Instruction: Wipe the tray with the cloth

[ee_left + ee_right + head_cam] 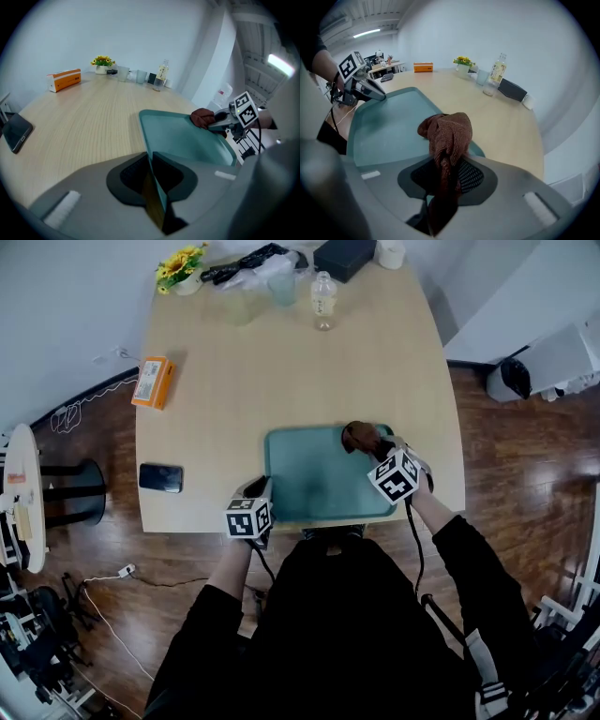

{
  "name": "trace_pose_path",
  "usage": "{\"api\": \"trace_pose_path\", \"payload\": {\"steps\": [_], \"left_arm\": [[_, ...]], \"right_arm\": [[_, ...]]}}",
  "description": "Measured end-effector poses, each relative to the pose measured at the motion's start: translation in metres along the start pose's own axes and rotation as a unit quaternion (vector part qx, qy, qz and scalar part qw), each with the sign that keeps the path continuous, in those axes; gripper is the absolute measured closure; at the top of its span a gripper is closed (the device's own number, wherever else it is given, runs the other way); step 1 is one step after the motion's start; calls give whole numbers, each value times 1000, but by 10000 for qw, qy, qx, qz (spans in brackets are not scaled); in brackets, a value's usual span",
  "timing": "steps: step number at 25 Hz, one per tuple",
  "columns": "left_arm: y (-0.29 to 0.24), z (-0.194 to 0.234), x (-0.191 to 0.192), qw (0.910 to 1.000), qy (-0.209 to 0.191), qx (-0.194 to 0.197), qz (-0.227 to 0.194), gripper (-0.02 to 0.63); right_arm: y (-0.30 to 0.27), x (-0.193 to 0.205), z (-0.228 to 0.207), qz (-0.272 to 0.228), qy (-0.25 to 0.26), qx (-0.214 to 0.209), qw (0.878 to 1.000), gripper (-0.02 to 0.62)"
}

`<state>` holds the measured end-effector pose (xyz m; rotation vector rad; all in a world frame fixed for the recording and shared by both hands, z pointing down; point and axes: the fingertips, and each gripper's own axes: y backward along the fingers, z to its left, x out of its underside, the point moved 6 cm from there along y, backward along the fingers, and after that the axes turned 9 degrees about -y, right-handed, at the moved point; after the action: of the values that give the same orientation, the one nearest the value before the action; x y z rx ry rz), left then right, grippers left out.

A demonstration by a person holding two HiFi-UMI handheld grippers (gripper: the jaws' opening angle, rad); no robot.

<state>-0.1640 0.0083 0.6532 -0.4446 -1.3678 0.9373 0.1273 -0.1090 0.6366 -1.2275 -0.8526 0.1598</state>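
The tray is a teal rectangle with rounded corners and a low raised rim. It lies at the 6 o'clock edge of the table, right in front of me. My left gripper is clamped on its rim at the 8 o'clock corner. In the left gripper view the jaws pinch that thin teal edge between them.

My right gripper grasps the cloth – a rust-brown, ribbed rag bunched into a lump. It sits at the tray's 1 o'clock corner, over the rim. In the right gripper view the jaws squeeze the rag's tail, and the bunch stands up beyond them, above the tray.

The tail of the cloth vanishes into the dark gap between the jaws, so its end is hidden. I cannot tell whether the bunch presses on the tray or hangs just above it. My gripper's body covers the tray's 4 o'clock corner in the head view.

From the tray, a dark phone lies at 9 o'clock and an orange box at 10 o'clock. At 12 o'clock, well apart, stand a clear bottle, pale cups, a pot of yellow flowers and a black box – all along the far edge.
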Motion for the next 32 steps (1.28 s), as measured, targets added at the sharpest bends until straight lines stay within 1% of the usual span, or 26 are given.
{"api": "trace_pose_path", "payload": {"steps": [3,5,7,9,12,18,22,25,29,32], "left_arm": [[1,0,0,10000,17,3,5,589],[1,0,0,10000,19,-3,-5,589],[1,0,0,10000,6,-19,-12,589],[0,-1,0,10000,-11,-29,-14,589],[-1,-2,0,10000,-25,-34,-17,589],[-1,-4,1,10000,-52,-49,-25,591],[1,-5,1,9999,-68,-73,-15,591],[1,-5,0,10000,-67,-65,-17,592],[0,-7,-1,9999,-83,-81,-43,592],[1,-7,-2,9999,-97,-96,-41,592]], "right_arm": [[11,7,32,51,281,-544,9981,492],[21,21,62,143,633,-936,9935,492],[32,37,91,221,947,-1235,9876,492],[41,52,116,267,1139,-1448,9825,494],[46,64,137,260,1253,-1587,9790,497],[44,61,137,300,1364,-1639,9765,497],[33,44,125,240,1828,-1518,9711,497],[17,16,100,202,1988,-1304,9711,497],[-6,-23,57,244,1869,-973,9772,497],[-19,-45,31,329,1710,-764,9818,497]]}}
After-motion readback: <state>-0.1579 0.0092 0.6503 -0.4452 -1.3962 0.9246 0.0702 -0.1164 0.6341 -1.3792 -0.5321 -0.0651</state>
